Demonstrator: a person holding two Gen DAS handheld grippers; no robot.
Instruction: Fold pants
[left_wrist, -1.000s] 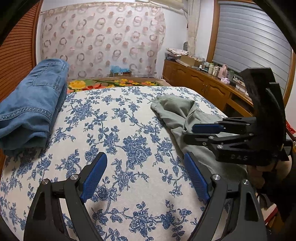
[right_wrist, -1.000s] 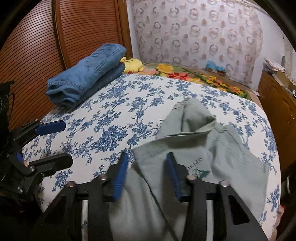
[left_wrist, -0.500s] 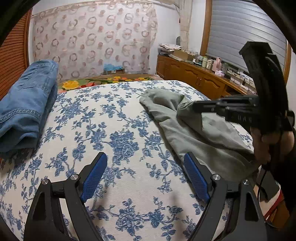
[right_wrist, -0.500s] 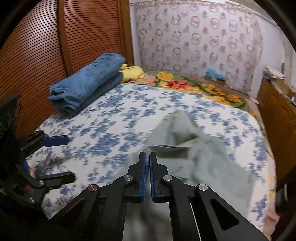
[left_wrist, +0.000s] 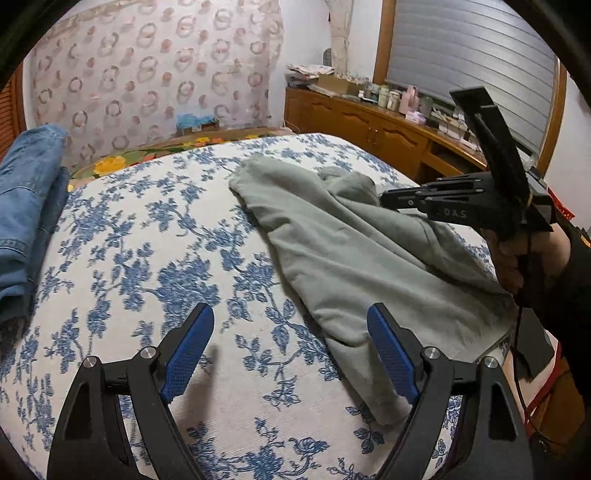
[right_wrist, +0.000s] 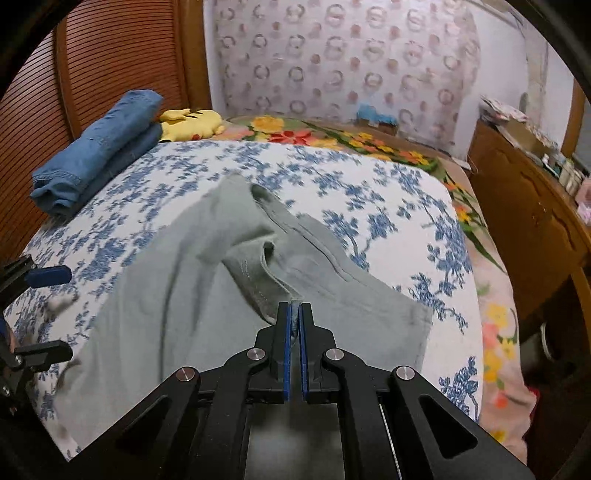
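Grey-green pants (left_wrist: 354, 254) lie crumpled on the right half of a bed with a blue floral cover (left_wrist: 147, 258). My right gripper (right_wrist: 294, 314) is shut on an edge of the pants (right_wrist: 207, 280) and lifts that fold above the bed; it also shows in the left wrist view (left_wrist: 384, 199) at the right. My left gripper (left_wrist: 291, 347) is open and empty, low over the bed cover just left of the pants' near end. It shows at the left edge of the right wrist view (right_wrist: 44, 310).
Folded blue jeans (right_wrist: 96, 147) lie at the bed's far left by a wooden slatted wall (right_wrist: 110, 59), with a yellow plush toy (right_wrist: 192, 123) beside them. A wooden cabinet (left_wrist: 369, 129) with clutter runs along the right. A flowered blanket (right_wrist: 332, 138) lies at the head.
My right gripper closed on the pants' edge and lifted it, dragging the pants leftward over the bed. My left gripper stayed open and moved slightly closer to the pants.
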